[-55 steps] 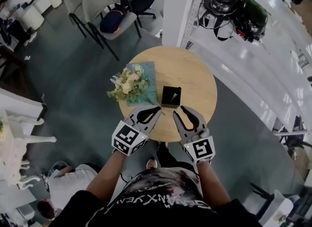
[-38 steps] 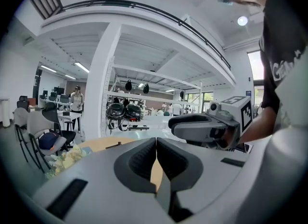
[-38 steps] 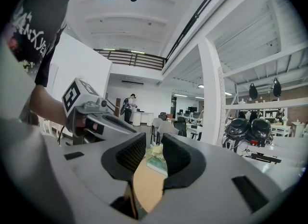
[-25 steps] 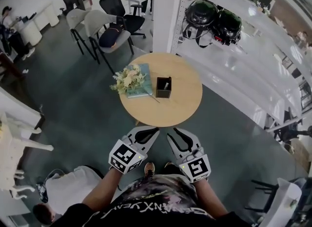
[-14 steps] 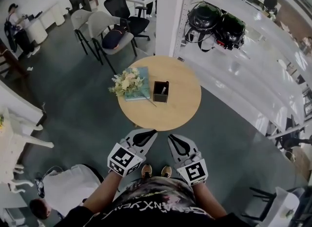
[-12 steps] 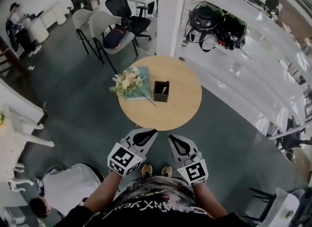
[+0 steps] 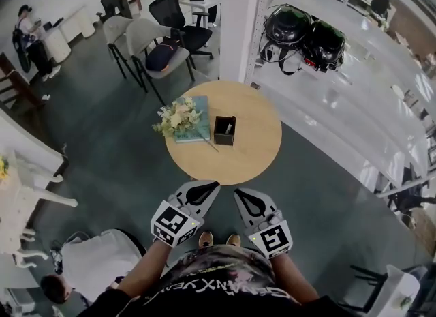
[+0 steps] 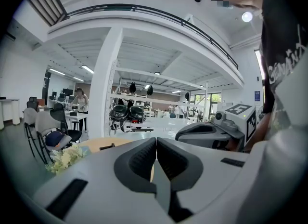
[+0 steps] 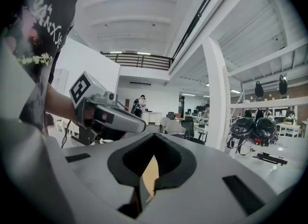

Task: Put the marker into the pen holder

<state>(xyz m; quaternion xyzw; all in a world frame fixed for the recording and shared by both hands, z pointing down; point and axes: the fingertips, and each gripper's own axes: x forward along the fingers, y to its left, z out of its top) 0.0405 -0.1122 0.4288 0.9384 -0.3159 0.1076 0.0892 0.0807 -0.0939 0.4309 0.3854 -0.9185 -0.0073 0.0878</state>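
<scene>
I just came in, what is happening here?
A person stands apart from the round table, holding the left tongs and right tongs low, both shut and empty. On the table the marker already stands inside the black pen holder, beside a bunch of flowers.

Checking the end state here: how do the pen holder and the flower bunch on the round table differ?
The pen holder is a black open-topped box holding a slim light object, likely the marker; the flower bunch is pale and loose. The pen holder stands upright on bare wood; the flower bunch lies on a teal book. Both sit on the round table.
</scene>
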